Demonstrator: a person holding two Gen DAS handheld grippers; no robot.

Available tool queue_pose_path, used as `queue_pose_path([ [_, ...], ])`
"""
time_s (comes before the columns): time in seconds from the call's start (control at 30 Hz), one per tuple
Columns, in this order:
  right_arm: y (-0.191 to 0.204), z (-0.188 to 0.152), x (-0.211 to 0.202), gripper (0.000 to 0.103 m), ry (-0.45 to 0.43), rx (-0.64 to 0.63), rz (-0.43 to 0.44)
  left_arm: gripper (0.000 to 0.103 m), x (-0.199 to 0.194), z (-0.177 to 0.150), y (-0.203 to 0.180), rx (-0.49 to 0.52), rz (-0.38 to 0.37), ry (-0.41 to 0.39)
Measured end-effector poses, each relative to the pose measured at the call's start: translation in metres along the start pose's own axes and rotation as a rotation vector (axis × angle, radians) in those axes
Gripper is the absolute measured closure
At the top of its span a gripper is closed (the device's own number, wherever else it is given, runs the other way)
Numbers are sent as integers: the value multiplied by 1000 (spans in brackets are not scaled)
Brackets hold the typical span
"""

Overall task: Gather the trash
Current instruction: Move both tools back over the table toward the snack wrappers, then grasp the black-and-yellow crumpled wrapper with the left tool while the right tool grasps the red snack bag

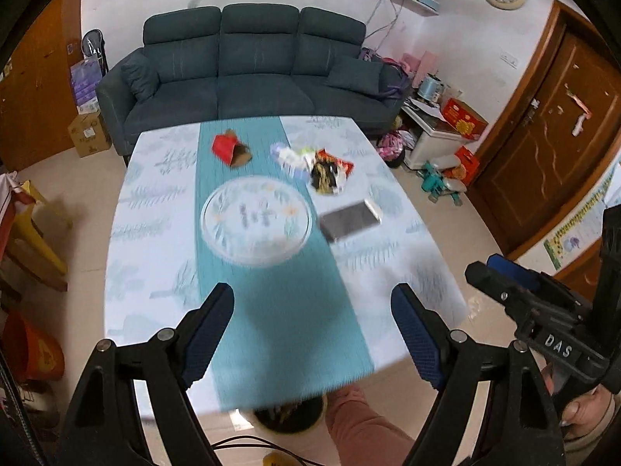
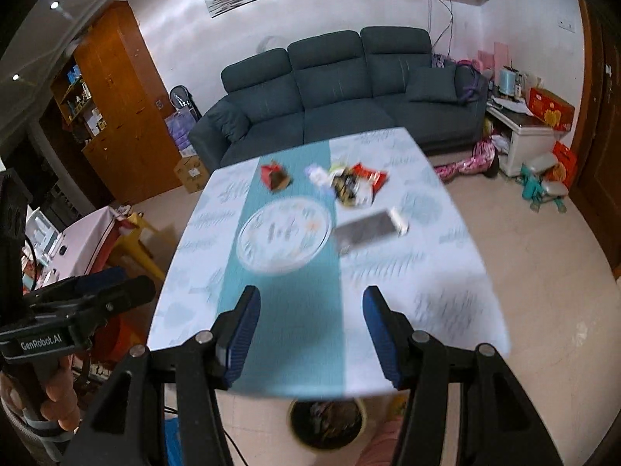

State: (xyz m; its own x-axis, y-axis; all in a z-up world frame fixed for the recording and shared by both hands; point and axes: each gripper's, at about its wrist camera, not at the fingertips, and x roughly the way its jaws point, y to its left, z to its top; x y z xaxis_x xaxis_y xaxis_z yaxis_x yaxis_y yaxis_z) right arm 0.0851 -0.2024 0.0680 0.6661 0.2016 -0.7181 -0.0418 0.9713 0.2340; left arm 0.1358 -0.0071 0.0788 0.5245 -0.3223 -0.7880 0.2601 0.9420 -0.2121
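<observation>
Trash lies at the far side of the table (image 1: 155, 194): a red paper carton (image 1: 229, 149) on the teal runner, and a heap of snack wrappers (image 1: 324, 169) to its right. Both show in the right wrist view too, the carton (image 2: 274, 176) and the wrappers (image 2: 355, 184). A dark bin (image 2: 328, 421) with trash in it stands on the floor under the near table edge; it also shows in the left wrist view (image 1: 289, 415). My left gripper (image 1: 312, 334) is open and empty above the near edge. My right gripper (image 2: 310, 334) is open and empty beside it.
A round patterned plate (image 1: 256, 223) sits mid-table with a phone (image 1: 351, 219) to its right. A dark sofa (image 1: 252, 66) stands behind the table. Yellow stool (image 1: 35, 233) at left, boxes and toys (image 1: 446, 178) at right by a wooden door.
</observation>
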Motion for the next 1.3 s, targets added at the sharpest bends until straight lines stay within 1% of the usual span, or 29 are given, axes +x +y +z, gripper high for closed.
queue_pose_path([
  [0.03, -7, 12, 7, 48, 1, -2, -2, 21, 14, 16, -4, -9, 8, -1],
  [0.07, -19, 30, 19, 48, 3, -3, 0, 21, 24, 26, -6, -15, 16, -2],
  [0.1, -27, 41, 27, 50, 3, -5, 12, 21, 38, 39, -9, -22, 27, -1],
  [0.13, -40, 57, 40, 53, 5, -9, 32, 21, 51, 51, -13, -31, 40, 2],
  [0.17, -51, 71, 53, 60, 13, -13, 44, 21, 68, 64, -16, -45, 53, 11],
  [0.2, -59, 80, 64, 63, 26, -14, 52, 21, 90, 78, -20, -68, 63, 36],
  [0.23, -69, 92, 77, 67, 45, -11, 60, 21, 104, 86, -22, -85, 66, 56],
  [0.33, -104, 126, 118, 68, 115, 9, 93, 21, 160, 115, -34, -132, 52, 138],
  [0.43, -131, 152, 154, 68, 158, -11, 103, 21, 214, 140, -48, -136, 76, 179],
  [0.5, -153, 170, 187, 68, 198, -9, 115, 21, 251, 153, -52, -154, 94, 211],
  [0.57, -166, 181, 213, 68, 229, 7, 131, 21, 289, 164, -53, -187, 114, 250],
  [0.7, -189, 194, 262, 68, 277, 49, 181, 21, 339, 171, -45, -223, 181, 295],
  [0.83, -202, 196, 308, 67, 336, 89, 234, 21, 374, 171, -38, -255, 217, 337],
  [1.0, -203, 190, 345, 67, 391, 101, 274, 22, 396, 168, -38, -273, 238, 369],
  [1.1, -200, 185, 361, 67, 414, 102, 298, 28, 403, 168, -38, -285, 230, 369],
  [1.2, -197, 183, 374, 67, 427, 102, 308, 39, 407, 169, -37, -307, 206, 359],
  [1.23, -197, 182, 377, 67, 429, 103, 309, 50, 408, 170, -37, -315, 190, 358],
  [1.3, -194, 181, 383, 67, 435, 104, 316, 53, 407, 170, -37, -317, 181, 347],
])
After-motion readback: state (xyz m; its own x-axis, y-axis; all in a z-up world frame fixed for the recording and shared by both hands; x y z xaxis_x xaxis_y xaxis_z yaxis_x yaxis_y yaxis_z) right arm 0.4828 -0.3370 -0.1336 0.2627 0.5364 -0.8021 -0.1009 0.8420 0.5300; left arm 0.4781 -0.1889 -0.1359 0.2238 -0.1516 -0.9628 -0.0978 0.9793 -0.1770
